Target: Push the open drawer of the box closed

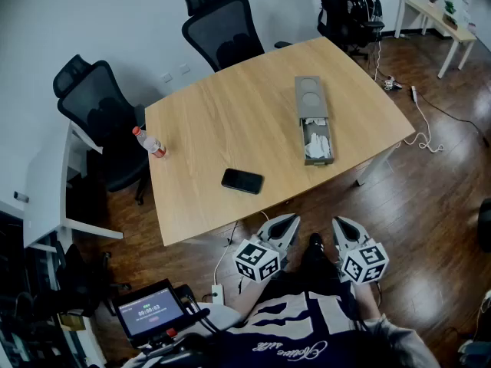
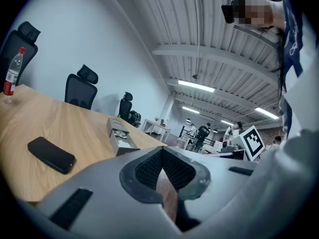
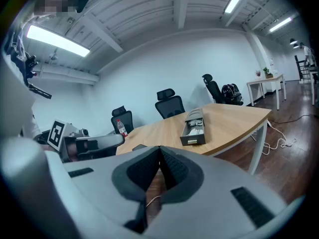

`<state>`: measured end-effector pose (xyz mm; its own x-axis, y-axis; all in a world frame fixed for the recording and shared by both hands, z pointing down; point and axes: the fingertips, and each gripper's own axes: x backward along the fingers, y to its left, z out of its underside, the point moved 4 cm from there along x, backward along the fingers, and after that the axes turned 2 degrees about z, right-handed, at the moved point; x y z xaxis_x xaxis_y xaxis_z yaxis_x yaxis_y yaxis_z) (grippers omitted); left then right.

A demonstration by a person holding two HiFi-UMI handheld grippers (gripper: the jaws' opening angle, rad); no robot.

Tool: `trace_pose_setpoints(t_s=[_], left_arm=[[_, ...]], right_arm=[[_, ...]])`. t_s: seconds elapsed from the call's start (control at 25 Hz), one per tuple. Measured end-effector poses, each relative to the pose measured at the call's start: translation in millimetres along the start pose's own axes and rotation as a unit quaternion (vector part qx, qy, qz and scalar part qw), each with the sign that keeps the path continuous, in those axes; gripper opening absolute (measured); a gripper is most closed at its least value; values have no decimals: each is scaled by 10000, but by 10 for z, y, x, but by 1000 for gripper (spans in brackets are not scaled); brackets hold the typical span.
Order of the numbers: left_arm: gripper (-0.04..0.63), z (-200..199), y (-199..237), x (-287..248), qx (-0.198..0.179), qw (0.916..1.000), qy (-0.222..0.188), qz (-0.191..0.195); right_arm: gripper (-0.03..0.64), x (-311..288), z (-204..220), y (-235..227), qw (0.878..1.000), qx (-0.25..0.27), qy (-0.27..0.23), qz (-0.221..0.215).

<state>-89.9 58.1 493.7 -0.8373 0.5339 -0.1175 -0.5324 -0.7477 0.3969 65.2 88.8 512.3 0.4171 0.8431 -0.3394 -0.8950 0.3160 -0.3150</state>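
1. Drawer [image 1: 318,142] first: we see the grey open drawer right of centre in the head view, pulled out of its long grey box [image 1: 311,96] toward the near table edge, with white items lying inside.
2. Box and drawer lie on the right part of the light wooden table [image 1: 222,117].
3. On the same table, a flat black phone [image 1: 242,181] lies near the front edge, and a clear plastic bottle with a red cap [image 1: 149,142] lies at the left edge.
4. Black office chairs [image 1: 220,23] stand along the table's far side.
5. Our left gripper [image 1: 290,221] sits at lower centre, off the table and well apart from the drawer; its jaws meet at the tips with nothing between them.
6. Our right gripper [image 1: 338,223] is just beside it, jaws likewise together and empty.
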Motion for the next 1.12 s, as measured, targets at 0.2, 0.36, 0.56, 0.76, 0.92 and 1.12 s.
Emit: trace_pose_setpoints(t_s=[0.2, 0.36, 0.56, 0.76, 0.92, 1.12], left_arm=[[2, -106, 225, -400, -25, 9996, -1, -283], [2, -115, 347, -668, 13, 9990, 125, -439], [2, -86, 515, -844, 221, 9963, 171, -807], [2, -86, 585, -975, 373, 9921, 110, -1195], [2, -56, 530, -1066, 467, 9910, 126, -1247], [2, -28, 500, -1102, 461, 9911, 247, -1226]], right_arm=[[-3, -330, -200, -457, 9992, 213, 275, -178], [-3, -600, -319, -755, 9979, 250, 492, -353], [-3, -897, -332, -1045, 9957, 203, 720, -547], [-3, -1105, -281, -1261, 9912, 330, 1001, -798], [-3, -1289, -206, -1420, 9886, 377, 1170, -870], [-3, -1545, -115, -1544, 9870, 341, 1311, -866]])
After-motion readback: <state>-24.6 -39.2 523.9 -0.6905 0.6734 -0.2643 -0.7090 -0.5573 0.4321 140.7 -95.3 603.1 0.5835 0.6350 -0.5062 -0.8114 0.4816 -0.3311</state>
